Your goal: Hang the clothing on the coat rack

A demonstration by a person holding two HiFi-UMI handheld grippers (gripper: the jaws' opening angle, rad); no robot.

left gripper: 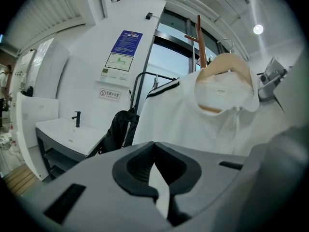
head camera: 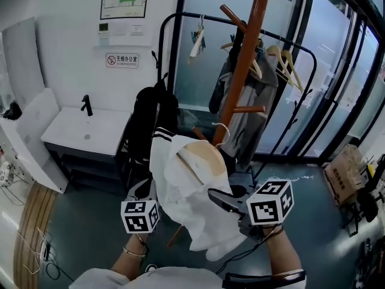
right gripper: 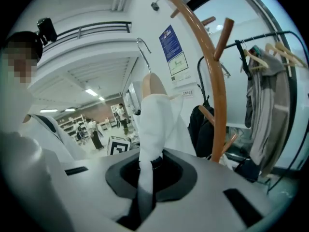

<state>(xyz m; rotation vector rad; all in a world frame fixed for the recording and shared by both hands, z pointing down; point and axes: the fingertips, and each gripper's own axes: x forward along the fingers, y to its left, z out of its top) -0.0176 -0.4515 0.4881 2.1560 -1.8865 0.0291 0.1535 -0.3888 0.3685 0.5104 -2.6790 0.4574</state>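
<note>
The white garment (head camera: 192,209) is clamped by the left gripper (left gripper: 158,180) and the right gripper (right gripper: 145,178). With an uneven pull, its wooden hanger (head camera: 201,155) may be shaken out before the coat rack (head camera: 245,59) is reached.

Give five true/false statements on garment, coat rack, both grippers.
The white garment sits on a light wooden hanger. True.
The hanger's metal hook is over a peg of the orange-brown wooden coat rack. False: the hook is free, clear of the rack.
The right gripper is open and empty. False: its fingers are shut on the white garment.
The left gripper is shut on the garment. True.
A black tap stands on the white sink counter. True.
</note>
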